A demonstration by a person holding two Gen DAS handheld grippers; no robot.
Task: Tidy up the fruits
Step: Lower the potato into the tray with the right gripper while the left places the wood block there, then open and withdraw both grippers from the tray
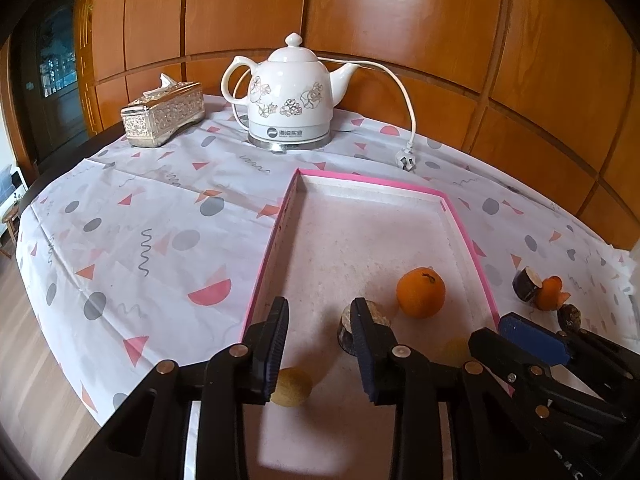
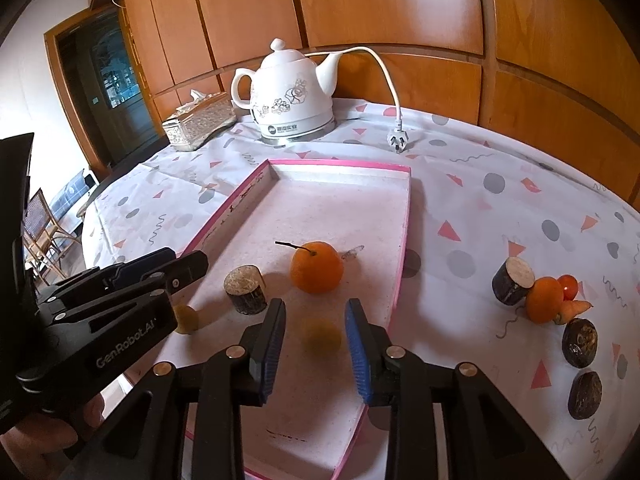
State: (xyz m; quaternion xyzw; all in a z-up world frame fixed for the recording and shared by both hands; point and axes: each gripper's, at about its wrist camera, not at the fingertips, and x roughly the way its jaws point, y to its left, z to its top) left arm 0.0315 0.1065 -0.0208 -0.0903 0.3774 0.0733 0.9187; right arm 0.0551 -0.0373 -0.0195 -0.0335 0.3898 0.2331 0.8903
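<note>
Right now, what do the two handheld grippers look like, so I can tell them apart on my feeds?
Both match: black plastic linkage arms with brass-coloured rivets and ribbed blue pads inside the fingers. The left gripper carries white "GenRobot.AI" lettering on its body; no cables show. The right gripper shows no lettering here. A bare hand holds the left one.

A: From my feed, the desk carries a patterned cloth, with the pink-edged tray lying flat on it.

B: I also see the white kettle, its plug, a silver tissue box, and fruit pieces beside the tray.
</note>
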